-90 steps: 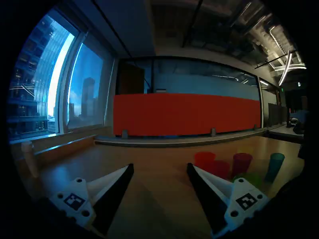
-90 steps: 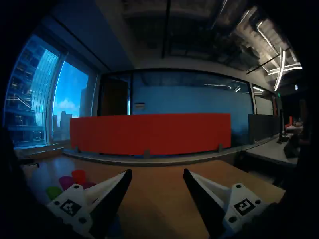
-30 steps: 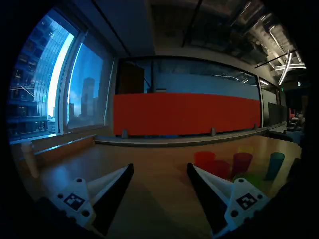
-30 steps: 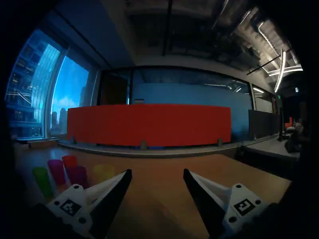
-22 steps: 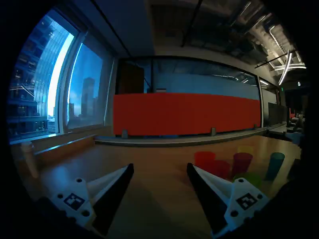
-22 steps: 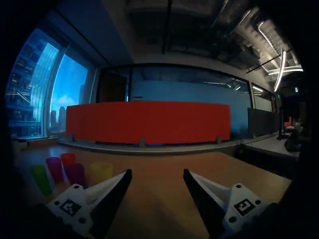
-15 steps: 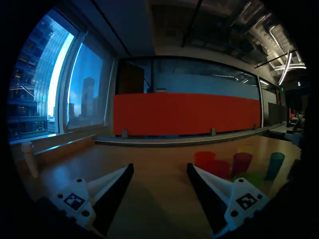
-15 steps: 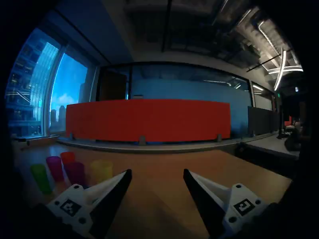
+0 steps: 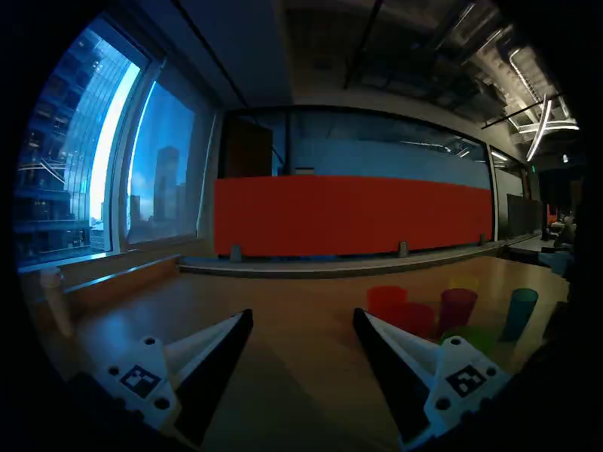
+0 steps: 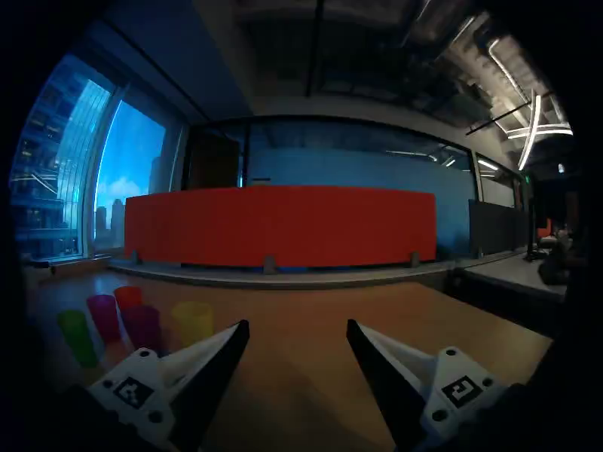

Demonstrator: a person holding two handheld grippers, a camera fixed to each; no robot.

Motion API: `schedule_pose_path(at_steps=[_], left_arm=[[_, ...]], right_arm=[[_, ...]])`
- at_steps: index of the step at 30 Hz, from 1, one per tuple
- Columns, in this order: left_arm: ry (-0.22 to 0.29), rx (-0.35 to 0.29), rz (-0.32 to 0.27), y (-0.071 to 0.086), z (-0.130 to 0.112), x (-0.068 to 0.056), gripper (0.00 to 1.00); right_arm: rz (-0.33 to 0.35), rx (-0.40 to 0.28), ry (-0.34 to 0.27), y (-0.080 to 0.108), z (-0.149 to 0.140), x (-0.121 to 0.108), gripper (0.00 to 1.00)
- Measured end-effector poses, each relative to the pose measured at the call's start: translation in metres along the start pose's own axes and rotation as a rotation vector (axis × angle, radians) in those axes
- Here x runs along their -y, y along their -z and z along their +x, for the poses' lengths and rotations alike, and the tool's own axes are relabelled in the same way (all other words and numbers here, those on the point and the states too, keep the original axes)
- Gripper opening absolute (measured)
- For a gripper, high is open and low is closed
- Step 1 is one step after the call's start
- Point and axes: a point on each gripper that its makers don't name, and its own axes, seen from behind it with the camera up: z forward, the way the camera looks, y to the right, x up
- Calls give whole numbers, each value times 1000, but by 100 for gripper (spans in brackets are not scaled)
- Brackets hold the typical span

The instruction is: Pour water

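Cups [image 9: 457, 309]: a huddle of coloured plastic tumblers, upright on the wooden table [image 9: 301, 290], on our side of the red partition [image 9: 347, 215] and well short of it; we cannot tell which holds water.
Left gripper [image 9: 301, 315]: fingers spread with nothing between them, aimed straight at the partition; the huddle sits to the right of that line, just past the right finger.
Right gripper [image 10: 296, 324]: also spread and empty, also facing the partition; the huddle sits to the left of its line, beyond the left finger.
Relation that matters: the cups lie between our two tools, so each must turn inward to reach one.
Nearest pick, left: green cup [image 9: 471, 337], partly behind the finger.
Nearest pick, right: yellow cup [image 10: 191, 322], just beside the fingertip.
Nearer tool: we judge it too close to call.
Long axis: vertical, so we would come in level, from the side.
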Motion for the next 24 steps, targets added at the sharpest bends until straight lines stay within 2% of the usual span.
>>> schedule_pose_path(at_steps=[24], left_arm=[[0,0,0,1,0,0,99]], right_arm=[[-1,0,0,-2,1,0,100]])
